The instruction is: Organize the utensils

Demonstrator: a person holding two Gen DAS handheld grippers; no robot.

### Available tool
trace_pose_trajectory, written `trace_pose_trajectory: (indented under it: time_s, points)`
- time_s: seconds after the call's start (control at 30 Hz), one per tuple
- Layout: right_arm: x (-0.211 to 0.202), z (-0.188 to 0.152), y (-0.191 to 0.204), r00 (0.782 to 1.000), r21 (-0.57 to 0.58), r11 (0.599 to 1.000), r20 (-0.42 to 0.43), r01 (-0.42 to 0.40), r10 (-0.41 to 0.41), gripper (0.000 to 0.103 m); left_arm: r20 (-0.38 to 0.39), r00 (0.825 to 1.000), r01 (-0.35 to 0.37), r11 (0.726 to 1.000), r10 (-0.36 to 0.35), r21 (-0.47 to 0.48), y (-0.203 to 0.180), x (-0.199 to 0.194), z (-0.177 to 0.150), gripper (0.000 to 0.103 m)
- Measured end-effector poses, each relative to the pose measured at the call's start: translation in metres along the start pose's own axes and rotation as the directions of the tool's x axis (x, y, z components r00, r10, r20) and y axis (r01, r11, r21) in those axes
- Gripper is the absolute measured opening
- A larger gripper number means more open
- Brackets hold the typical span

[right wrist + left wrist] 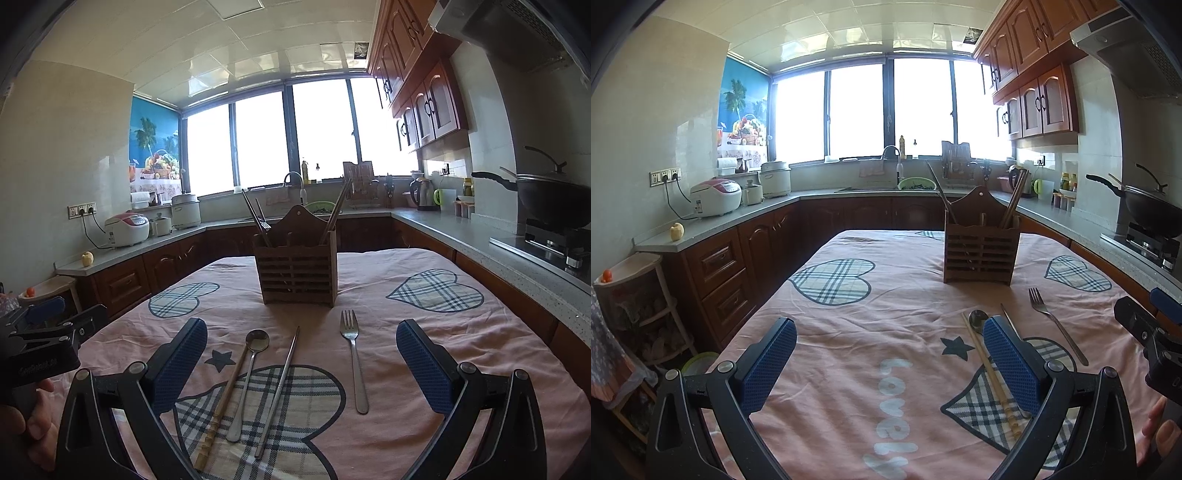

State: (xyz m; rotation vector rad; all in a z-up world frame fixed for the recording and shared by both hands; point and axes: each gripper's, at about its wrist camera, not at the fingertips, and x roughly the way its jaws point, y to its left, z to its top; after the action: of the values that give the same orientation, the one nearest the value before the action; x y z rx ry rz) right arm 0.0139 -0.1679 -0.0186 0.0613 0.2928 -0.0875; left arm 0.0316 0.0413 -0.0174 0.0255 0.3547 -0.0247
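A wooden utensil holder (297, 275) stands on the pink tablecloth (424, 332), with chopsticks and a fork in it; it also shows in the left wrist view (980, 254). On the cloth before it lie a wooden chopstick (221, 402), a metal spoon (248, 373), a metal chopstick (281, 384) and a fork (354, 362). My right gripper (301, 336) is open and empty, just above and short of them. My left gripper (890, 332) is open and empty, to their left. In the left wrist view the spoon (977, 318), wooden chopstick (988, 365) and fork (1054, 323) show; my right finger hides part of them.
The table (849, 240) is ringed by kitchen counters (738, 218) with rice cookers (716, 197), a sink (295, 181) and a wok on the stove (550, 201) at right. The right gripper's body (1152, 336) shows at the left view's right edge.
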Motion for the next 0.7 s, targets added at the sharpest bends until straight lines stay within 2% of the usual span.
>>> trace_pose_trajectory:
  time_s: [0.7]
  points:
    - [-0.0004,0.0053,0.0013,1.0,-0.007,1.0,0.009,-0.009,0.01,0.103,-0.003,1.0,0.0,1.0,0.0,-0.01,0.0001,-0.0007,0.0014,0.102]
